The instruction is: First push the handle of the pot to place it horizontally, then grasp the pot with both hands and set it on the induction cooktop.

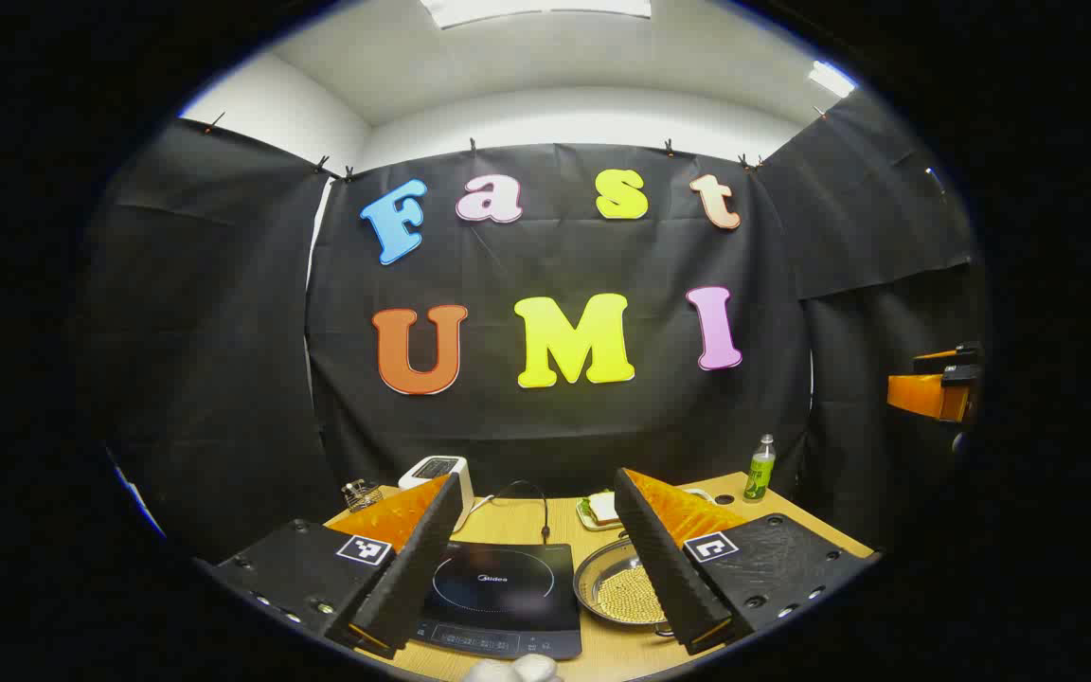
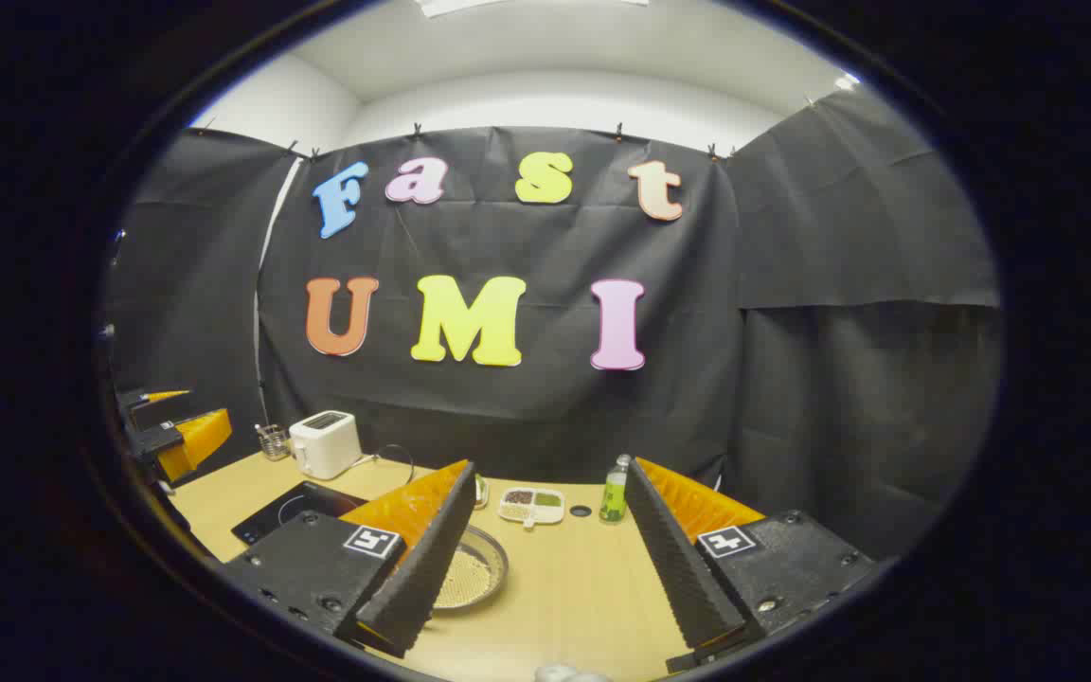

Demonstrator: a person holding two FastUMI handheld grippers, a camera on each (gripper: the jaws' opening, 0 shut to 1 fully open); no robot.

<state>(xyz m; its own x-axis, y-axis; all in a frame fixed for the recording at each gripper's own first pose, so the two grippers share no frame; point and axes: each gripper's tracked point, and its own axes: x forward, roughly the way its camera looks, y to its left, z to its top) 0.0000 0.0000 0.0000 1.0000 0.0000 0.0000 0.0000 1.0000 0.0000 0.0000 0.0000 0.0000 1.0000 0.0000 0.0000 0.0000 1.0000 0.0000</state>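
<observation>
- Both tongs, left tongs (image 1: 536, 578) and right tongs (image 2: 545, 568), hover released above the counter (image 2: 564, 587).
- The pot (image 1: 617, 587) sits just right of the induction cooktop (image 1: 503, 592).
- Its handle is hidden; nudge gently, low.

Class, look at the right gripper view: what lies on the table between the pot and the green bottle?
In the right gripper view, a small divided dish lies between the pot and the green bottle, with bare table around it.
</observation>
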